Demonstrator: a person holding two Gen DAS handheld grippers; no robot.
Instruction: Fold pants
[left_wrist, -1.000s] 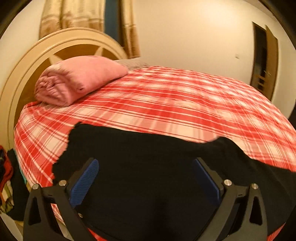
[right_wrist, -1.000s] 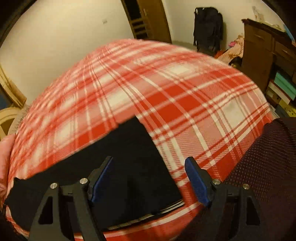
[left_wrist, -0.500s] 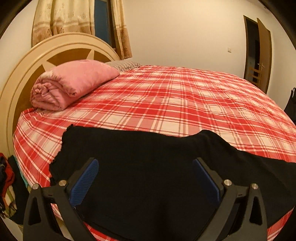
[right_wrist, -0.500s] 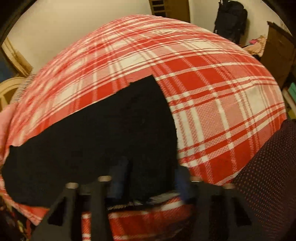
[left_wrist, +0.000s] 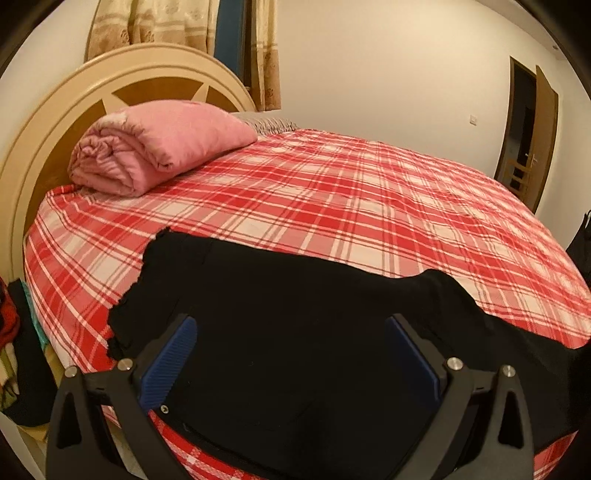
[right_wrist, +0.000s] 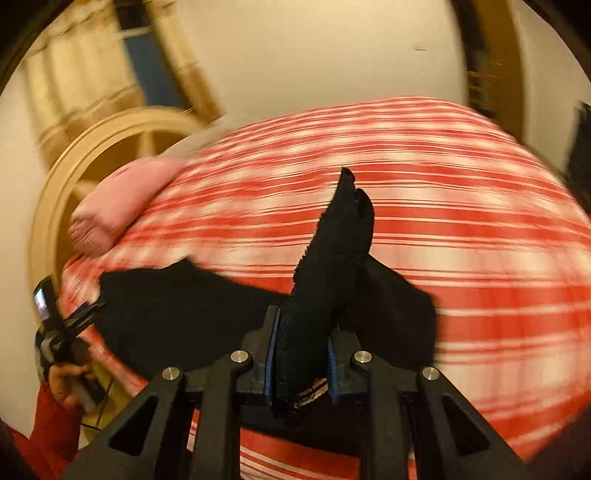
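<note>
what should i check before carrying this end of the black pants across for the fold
1. Right gripper has the pants: ok, jaws closing with a bunched end of fabric between the pads.
2. All layers caught: cannot tell, fabric is bunched and dark.
3. Left gripper pinning the other part: not ok, jaws wide open above the cloth.
4. Bedsheet free ahead: ok.
5. Pink blanket out of the way: ok, by the headboard.
</note>
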